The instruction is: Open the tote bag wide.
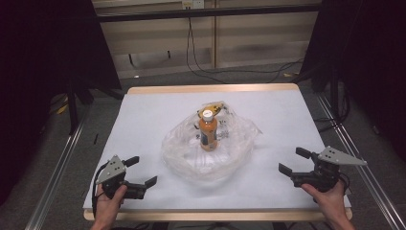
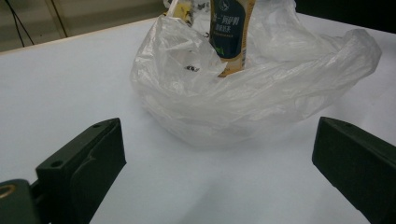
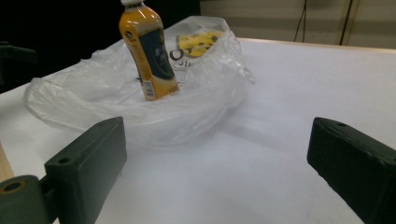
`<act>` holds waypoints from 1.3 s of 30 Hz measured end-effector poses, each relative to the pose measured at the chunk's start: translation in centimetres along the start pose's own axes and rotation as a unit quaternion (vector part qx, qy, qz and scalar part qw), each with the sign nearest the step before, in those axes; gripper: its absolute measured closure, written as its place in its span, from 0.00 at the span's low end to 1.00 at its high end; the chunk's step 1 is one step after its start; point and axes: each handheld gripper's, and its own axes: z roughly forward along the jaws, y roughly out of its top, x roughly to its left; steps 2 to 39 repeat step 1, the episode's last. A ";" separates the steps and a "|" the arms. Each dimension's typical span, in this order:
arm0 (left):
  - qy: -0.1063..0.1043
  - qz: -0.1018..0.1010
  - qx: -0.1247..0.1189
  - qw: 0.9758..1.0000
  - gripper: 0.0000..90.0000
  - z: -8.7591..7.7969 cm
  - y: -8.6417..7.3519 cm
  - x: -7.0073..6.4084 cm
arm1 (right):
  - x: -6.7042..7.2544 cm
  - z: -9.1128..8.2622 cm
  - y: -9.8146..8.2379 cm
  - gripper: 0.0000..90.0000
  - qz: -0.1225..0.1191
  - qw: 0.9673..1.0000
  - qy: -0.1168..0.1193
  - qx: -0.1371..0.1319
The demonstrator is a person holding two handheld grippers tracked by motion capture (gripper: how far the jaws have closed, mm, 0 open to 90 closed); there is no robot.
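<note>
An orange drink bottle [image 1: 208, 130] with a white cap and dark label stands upright inside a crumpled clear plastic bag [image 1: 191, 158] at the table's middle. A yellow packet [image 1: 214, 107] lies in the bag behind the bottle. My left gripper [image 1: 142, 171] rests open near the front left edge, apart from the bag. My right gripper [image 1: 294, 161] is open at the front right, also apart. In the left gripper view the bag [image 2: 261, 102] and bottle [image 2: 231, 32] lie ahead of the open jaws. The right gripper view has the bottle [image 3: 147, 56], packet [image 3: 198, 42] and bag [image 3: 84, 102] ahead.
The table [image 1: 143, 115] carries a white sheet with a wooden rim showing at the far and near edges. Metal rails [image 1: 57, 167] run along both sides on the floor. Black cables [image 1: 201, 67] hang by the back wall.
</note>
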 end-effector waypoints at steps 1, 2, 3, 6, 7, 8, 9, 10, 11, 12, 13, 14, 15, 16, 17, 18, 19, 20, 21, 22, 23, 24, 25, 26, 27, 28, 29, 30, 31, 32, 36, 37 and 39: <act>0.000 0.003 0.003 1.000 0.03 -0.1 -0.1 0.1 | -0.2 -0.1 -0.3 0.05 0.006 1.000 -0.005 0.005; 0.000 0.003 0.003 1.000 0.03 -0.1 -0.1 0.1 | -0.2 -0.1 -0.3 0.05 0.006 1.000 -0.005 0.005; 0.000 0.003 0.003 1.000 0.03 -0.1 -0.1 0.1 | -0.2 -0.1 -0.3 0.05 0.006 1.000 -0.005 0.005; 0.000 0.003 0.003 1.000 0.03 -0.1 -0.1 0.1 | -0.2 -0.1 -0.3 0.05 0.006 1.000 -0.005 0.005; 0.000 0.003 0.003 1.000 0.03 -0.1 -0.1 0.1 | -0.2 -0.1 -0.3 0.05 0.006 1.000 -0.005 0.005; 0.000 0.003 0.003 1.000 0.03 -0.1 -0.1 0.1 | -0.2 -0.1 -0.3 0.05 0.006 1.000 -0.005 0.005; 0.000 0.003 0.003 1.000 0.03 -0.1 -0.1 0.1 | -0.2 -0.1 -0.3 0.05 0.006 1.000 -0.005 0.005; 0.000 0.003 0.003 1.000 0.03 -0.1 -0.1 0.1 | -0.2 -0.1 -0.3 0.05 0.006 1.000 -0.005 0.005; 0.000 0.003 0.003 1.000 0.03 -0.1 -0.1 0.1 | -0.2 -0.1 -0.3 0.05 0.006 1.000 -0.005 0.005; 0.000 0.003 0.003 1.000 0.03 -0.1 -0.1 0.1 | -0.2 -0.1 -0.3 0.05 0.006 1.000 -0.005 0.005; 0.000 0.003 0.003 1.000 0.03 -0.1 -0.1 0.1 | -0.2 -0.1 -0.3 0.05 0.006 1.000 -0.005 0.005; 0.000 0.003 0.003 1.000 0.03 -0.1 -0.1 0.1 | -0.2 -0.1 -0.3 0.05 0.006 1.000 -0.005 0.005; 0.000 0.003 0.003 1.000 0.03 -0.1 -0.1 0.1 | -0.2 -0.1 -0.3 0.05 0.006 1.000 -0.005 0.005; 0.000 0.003 0.003 1.000 0.03 -0.1 -0.1 0.1 | -0.2 -0.1 -0.3 0.05 0.006 1.000 -0.005 0.005; 0.000 0.003 0.003 1.000 0.03 -0.1 -0.1 0.1 | -0.2 -0.1 -0.3 0.05 0.006 1.000 -0.005 0.005; 0.000 0.003 0.003 1.000 0.03 -0.1 -0.1 0.1 | -0.2 -0.1 -0.3 0.05 0.006 1.000 -0.005 0.005; 0.000 0.003 0.003 1.000 0.03 -0.1 -0.1 0.1 | -0.2 -0.1 -0.3 0.05 0.006 1.000 -0.005 0.005; 0.000 0.003 0.003 1.000 0.03 -0.1 -0.1 0.1 | -0.2 -0.1 -0.3 0.05 0.006 1.000 -0.005 0.005; 0.000 0.003 0.003 1.000 0.03 -0.1 -0.1 0.1 | -0.2 -0.1 -0.3 0.05 0.006 1.000 -0.005 0.005; 0.000 0.003 0.003 1.000 0.03 -0.1 -0.1 0.1 | -0.2 -0.1 -0.3 0.05 0.006 1.000 -0.005 0.005; 0.000 0.003 0.003 1.000 0.03 -0.1 -0.1 0.1 | -0.2 -0.1 -0.3 0.05 0.006 1.000 -0.005 0.005; 0.000 0.003 0.003 1.000 0.03 -0.1 -0.1 0.1 | -0.2 -0.1 -0.3 0.05 0.006 1.000 -0.005 0.005; 0.000 0.003 0.003 1.000 0.03 -0.1 -0.1 0.1 | -0.2 -0.1 -0.3 0.05 0.006 1.000 -0.005 0.005; 0.000 0.003 0.003 1.000 0.03 -0.1 -0.1 0.1 | -0.2 -0.1 -0.3 0.05 0.006 1.000 -0.005 0.005; 0.000 0.003 0.003 1.000 0.03 -0.1 -0.1 0.1 | -0.2 -0.1 -0.3 0.05 0.006 1.000 -0.005 0.005; 0.000 0.003 0.003 1.000 0.03 -0.1 -0.1 0.1 | -0.2 -0.1 -0.3 0.05 0.006 1.000 -0.005 0.005; 0.000 0.003 0.003 1.000 0.03 -0.1 -0.1 0.1 | -0.2 -0.1 -0.3 0.05 0.006 1.000 -0.005 0.005; 0.000 0.003 0.003 1.000 0.03 -0.1 -0.1 0.1 | -0.2 -0.1 -0.3 0.05 0.006 1.000 -0.005 0.005; 0.000 0.003 0.003 1.000 0.03 -0.1 -0.1 0.1 | -0.2 -0.1 -0.3 0.05 0.006 1.000 -0.005 0.005; 0.000 0.003 0.003 1.000 0.03 -0.1 -0.1 0.1 | -0.2 -0.1 -0.3 0.05 0.006 1.000 -0.005 0.005; 0.000 0.003 0.003 1.000 0.03 -0.1 -0.1 0.1 | -0.2 -0.1 -0.3 0.05 0.006 1.000 -0.005 0.005; 0.000 0.003 0.003 1.000 0.03 -0.1 -0.1 0.1 | -0.2 -0.1 -0.3 0.05 0.006 1.000 -0.005 0.005; 0.000 0.003 0.003 1.000 0.03 -0.1 -0.1 0.1 | -0.2 -0.1 -0.3 0.05 0.006 1.000 -0.005 0.005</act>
